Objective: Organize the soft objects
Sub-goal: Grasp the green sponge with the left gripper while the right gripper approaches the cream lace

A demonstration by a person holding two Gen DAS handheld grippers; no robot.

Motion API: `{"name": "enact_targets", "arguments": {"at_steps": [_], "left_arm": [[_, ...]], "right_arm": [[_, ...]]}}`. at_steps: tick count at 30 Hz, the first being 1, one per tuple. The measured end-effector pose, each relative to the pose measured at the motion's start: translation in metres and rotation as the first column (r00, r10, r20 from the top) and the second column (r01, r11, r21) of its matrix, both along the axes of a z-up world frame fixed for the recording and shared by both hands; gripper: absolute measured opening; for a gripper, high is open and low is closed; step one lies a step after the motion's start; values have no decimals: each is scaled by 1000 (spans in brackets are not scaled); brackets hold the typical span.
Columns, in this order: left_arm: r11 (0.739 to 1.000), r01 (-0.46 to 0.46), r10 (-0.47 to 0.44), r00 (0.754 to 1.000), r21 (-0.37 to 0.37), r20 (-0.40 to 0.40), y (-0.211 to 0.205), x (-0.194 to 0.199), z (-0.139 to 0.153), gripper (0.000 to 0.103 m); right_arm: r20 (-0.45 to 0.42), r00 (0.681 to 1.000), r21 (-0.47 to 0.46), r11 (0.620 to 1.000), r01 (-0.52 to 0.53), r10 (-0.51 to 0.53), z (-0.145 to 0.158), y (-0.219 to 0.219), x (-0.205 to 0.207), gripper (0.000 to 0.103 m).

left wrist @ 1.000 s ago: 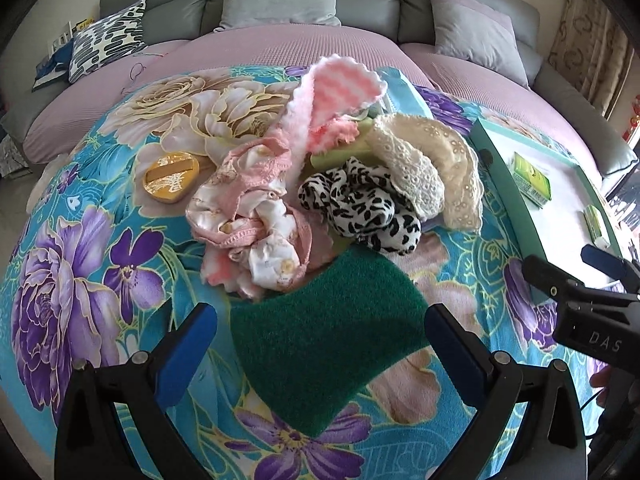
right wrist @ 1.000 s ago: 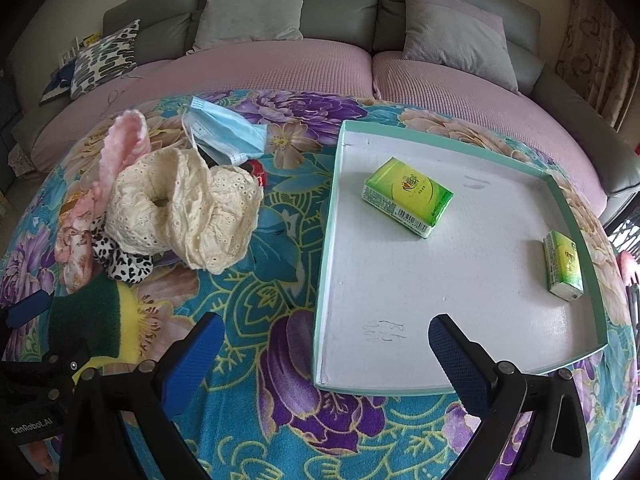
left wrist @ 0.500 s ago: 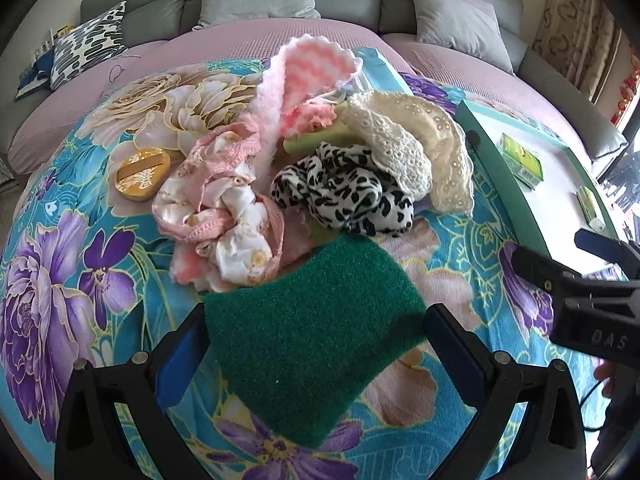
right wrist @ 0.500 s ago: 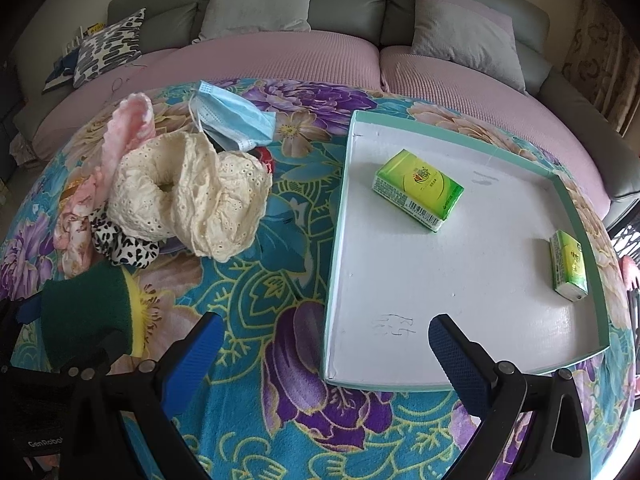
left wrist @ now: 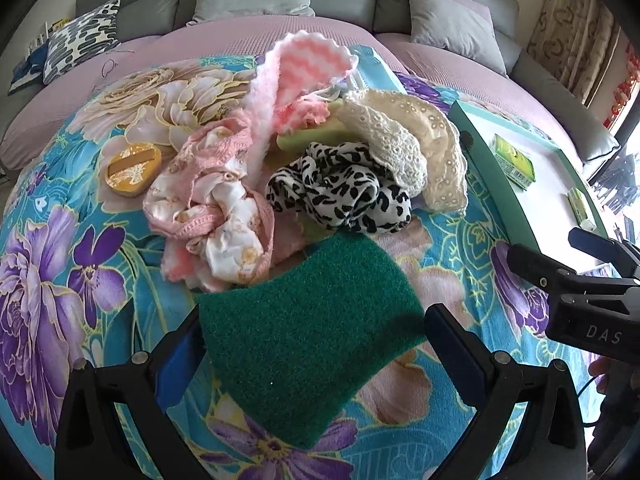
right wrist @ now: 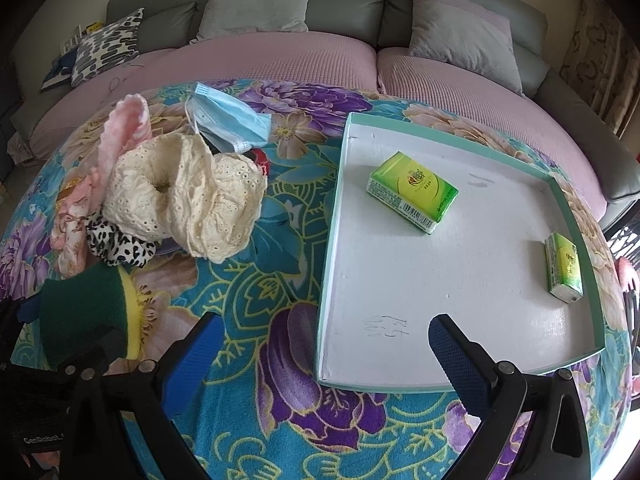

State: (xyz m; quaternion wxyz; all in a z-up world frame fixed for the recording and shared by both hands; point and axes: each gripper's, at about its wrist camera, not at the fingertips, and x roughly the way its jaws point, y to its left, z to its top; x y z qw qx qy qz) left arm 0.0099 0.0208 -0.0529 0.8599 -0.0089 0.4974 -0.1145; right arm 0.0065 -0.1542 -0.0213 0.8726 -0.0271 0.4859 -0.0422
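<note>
Both of my tongs show their blue-padded fingers spread wide. From my left wrist view, my left gripper (left wrist: 312, 344) has the green scouring sponge (left wrist: 308, 332) lying between its fingers; the left pad is at the sponge's edge, the right pad stands just off it, and I cannot tell whether either truly presses. Beyond the sponge sits the heap of soft things on the teal floral tablecloth (left wrist: 80, 248): a pink-and-white crumpled baby garment (left wrist: 216, 208), a black-and-white leopard-print scrunchie (left wrist: 340, 192), a cream lace scrunchie (left wrist: 404, 148) and a pink fluffy zigzag cloth (left wrist: 296, 72) standing up behind. A pale green block is half buried under them. A round yellow tin (left wrist: 132, 168) lies apart to the left. My right gripper (left wrist: 576, 276) pokes in at the right edge.

My right wrist view shows what the left cannot: the sponge's yellow foam underside (right wrist: 132, 312), and a blue surgical mask (right wrist: 228, 120) behind the lace scrunchie (right wrist: 184, 192). My right gripper (right wrist: 324, 344) hangs open and empty over the near rim of the white tray with mint-green walls (right wrist: 332, 240), which holds two green tissue packs, one central (right wrist: 412, 190), one by the right wall (right wrist: 564, 266). A grey sofa with cushions (right wrist: 344, 4) runs behind.
</note>
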Motion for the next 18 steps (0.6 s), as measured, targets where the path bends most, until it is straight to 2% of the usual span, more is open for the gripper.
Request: {"name": "enact_targets", "arguments": {"at_steps": [5, 10, 15, 18], "left_arm": [[999, 23, -23, 1000, 40, 5, -7, -6, 0, 103], [998, 32, -32, 999, 47, 1, -8, -12, 0, 103], [993, 64, -63, 998, 98, -14, -15, -19, -3, 103], [994, 61, -59, 998, 94, -23, -14, -21, -4, 103]], "right_arm": [[0, 1000, -10, 1000, -3, 3, 1, -1, -3, 103], [-10, 1000, -14, 1000, -8, 7, -2, -1, -2, 103], [-6, 1000, -22, 1000, -15, 15, -1, 1, -3, 103], [-3, 1000, -25, 1000, -14, 14, 0, 1, -5, 103]]}}
